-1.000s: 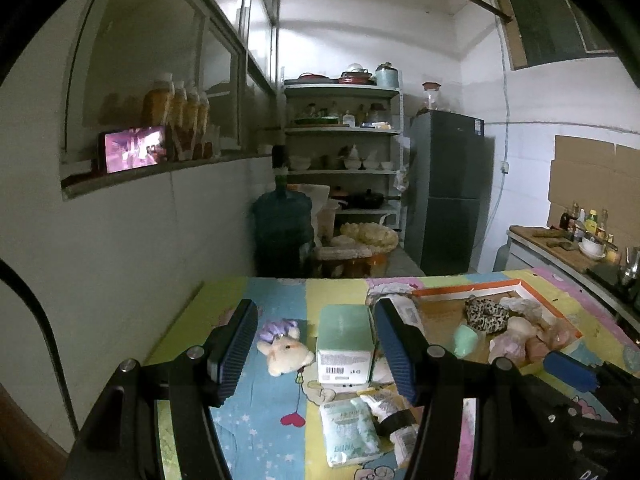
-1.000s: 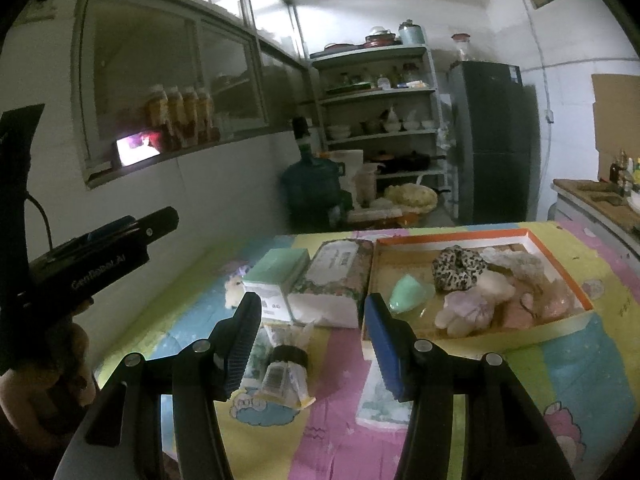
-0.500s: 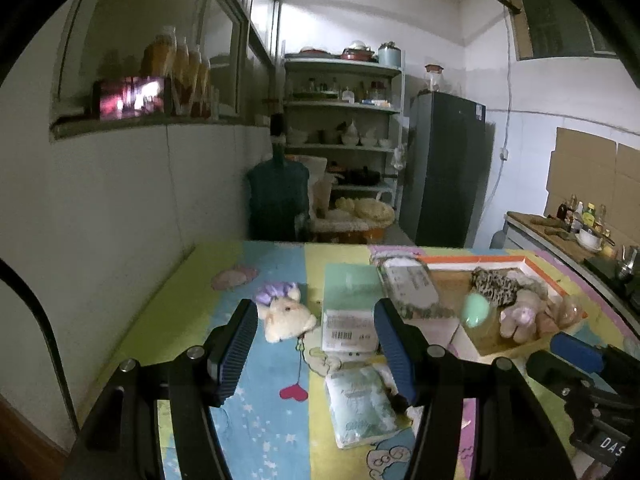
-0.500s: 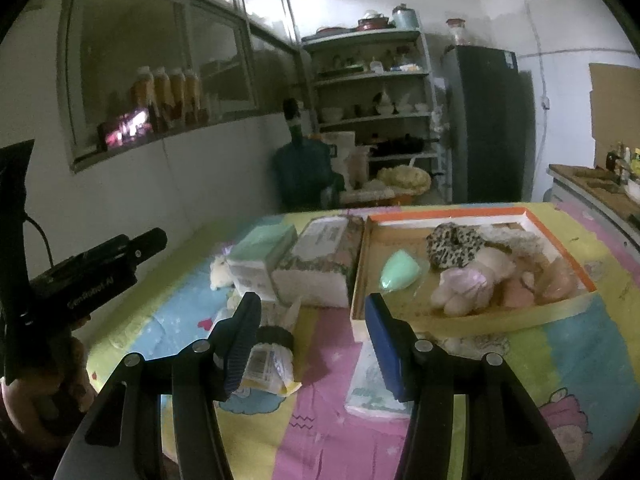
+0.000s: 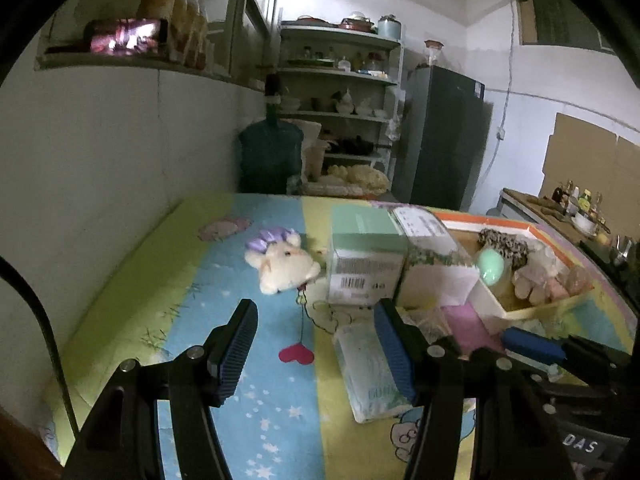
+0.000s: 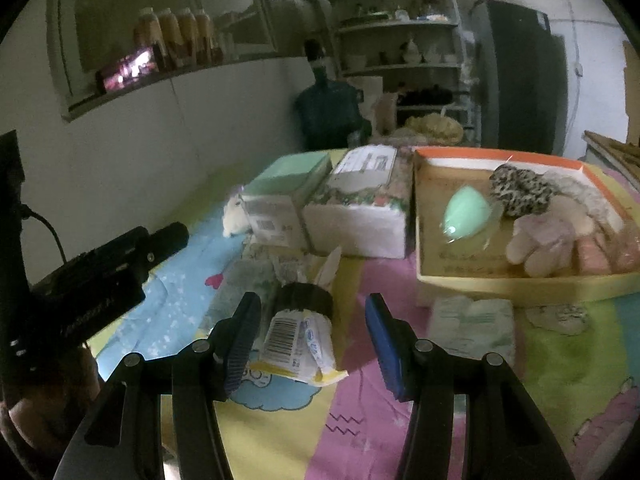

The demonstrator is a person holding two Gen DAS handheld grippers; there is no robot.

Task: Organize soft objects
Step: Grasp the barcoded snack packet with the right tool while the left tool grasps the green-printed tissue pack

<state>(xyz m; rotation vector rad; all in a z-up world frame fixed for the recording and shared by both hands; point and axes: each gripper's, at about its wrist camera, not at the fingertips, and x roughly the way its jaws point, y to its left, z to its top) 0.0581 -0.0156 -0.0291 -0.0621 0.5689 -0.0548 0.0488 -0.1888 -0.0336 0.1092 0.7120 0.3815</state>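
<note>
1. Left gripper [image 5: 316, 340] has its jaws wide apart and nothing in them, hovering over the table [image 5: 168, 280]. The plush [image 5: 282, 266] sits ahead of it, a bit left of centre, touching or almost touching the green box [image 5: 366, 264].
2. Right gripper [image 6: 310, 330] is also wide and empty. A wrapped pack [image 6: 298, 340] with a barcode lies right between its fingers, but the pads aren't on it, as far as I can tell.
3. The tray [image 6: 520, 280] with the orange rim is off to the right and already holds soft stuff: a green sponge [image 6: 468, 212], a leopard scrunchie [image 6: 520, 190] and some pale fuzzy things. A tissue pack [image 6: 474, 326] lies flat in front of it.
4. What could go wrong, imo: the plush is jammed against the box, so a sloppy grab could shove the box or pinch just an ear and drop it. The wrapped pack is crinkly, so the jaws might catch loose film and let it slide out.
5. The two grippers are close together, so reaching for the same pile could knock them into each other.
6. Hard to see: it's dim and the right view is blurry, so the pink bits at the tray's far end are mush. The dark round thing behind the pack is half hidden.
</note>
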